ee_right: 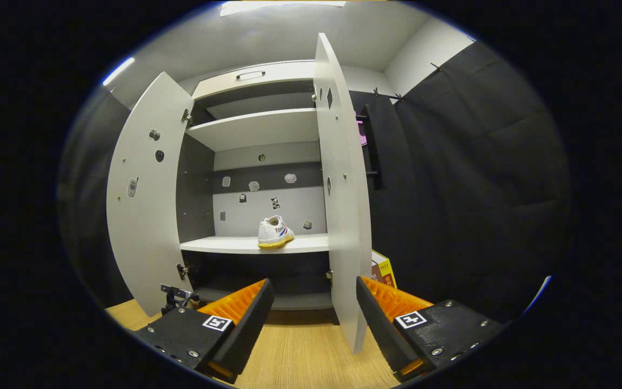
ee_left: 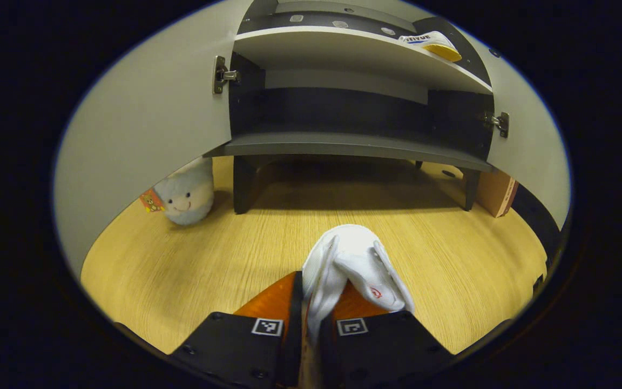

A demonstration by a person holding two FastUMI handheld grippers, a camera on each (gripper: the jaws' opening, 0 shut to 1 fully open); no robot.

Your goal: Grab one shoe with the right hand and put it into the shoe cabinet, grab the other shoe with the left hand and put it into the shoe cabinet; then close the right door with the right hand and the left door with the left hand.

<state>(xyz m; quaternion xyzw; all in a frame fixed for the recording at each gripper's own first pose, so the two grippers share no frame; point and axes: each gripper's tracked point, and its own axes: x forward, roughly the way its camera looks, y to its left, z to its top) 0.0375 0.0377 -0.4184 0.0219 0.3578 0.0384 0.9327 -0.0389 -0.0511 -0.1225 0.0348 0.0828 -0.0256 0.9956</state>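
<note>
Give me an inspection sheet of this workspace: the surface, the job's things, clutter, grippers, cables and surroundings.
Surface: wood-grain floor, bare in front of the cabinet.
Job's things: one shoe sits on a cabinet shelf; second shoe held above the floor. Left door and right door both open.
Clutter: plush toy by the left door; cardboard box beside the cabinet.
Grippers: left gripper shut on the second shoe; right gripper open, holding nothing.
Cables: nothing seen.
Surroundings: black cloth wall to the right.

white shoe (ee_left: 351, 270), pale grey cabinet (ee_right: 259, 129), wood-grain floor (ee_left: 268, 243)
</note>
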